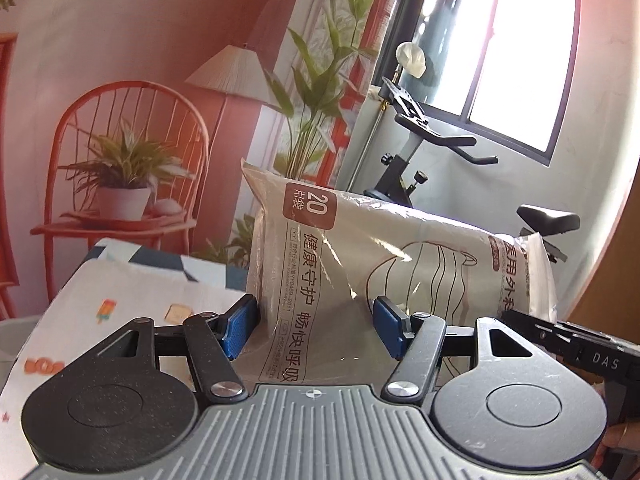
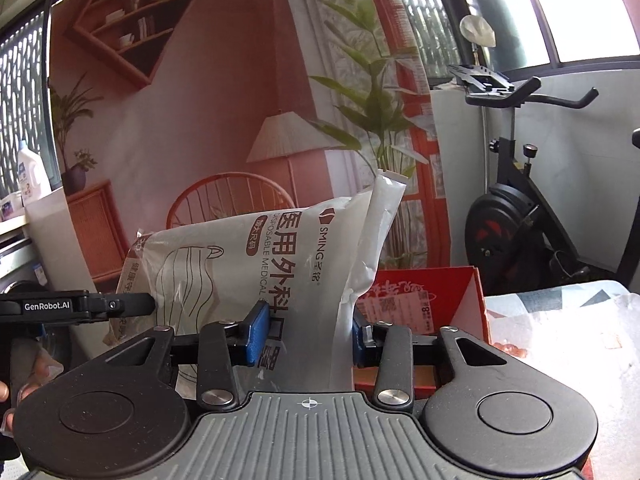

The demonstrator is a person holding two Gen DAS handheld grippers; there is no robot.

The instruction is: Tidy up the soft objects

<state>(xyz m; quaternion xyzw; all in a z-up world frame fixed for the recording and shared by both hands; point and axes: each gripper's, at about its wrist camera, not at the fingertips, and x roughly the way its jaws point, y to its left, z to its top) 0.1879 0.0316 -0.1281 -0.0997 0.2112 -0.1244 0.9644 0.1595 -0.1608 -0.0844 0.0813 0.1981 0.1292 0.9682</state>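
Observation:
A soft white plastic pack of face masks [image 1: 360,264] with brown printed text is held in the air between both grippers. My left gripper [image 1: 316,326] is shut on one end of the pack, its blue pads pressing the pack's sides. My right gripper [image 2: 306,334] is shut on the other end of the same pack [image 2: 256,264]. The right gripper's body [image 1: 580,344] shows at the right edge of the left wrist view. The left gripper's body [image 2: 76,306] shows at the left of the right wrist view.
A patterned cloth-covered table [image 1: 132,300] lies below at the left. A red cardboard box [image 2: 432,300] stands just behind the pack in the right wrist view. An exercise bike [image 2: 516,216], an orange chair with a potted plant [image 1: 124,184] and a floor lamp [image 1: 228,72] stand behind.

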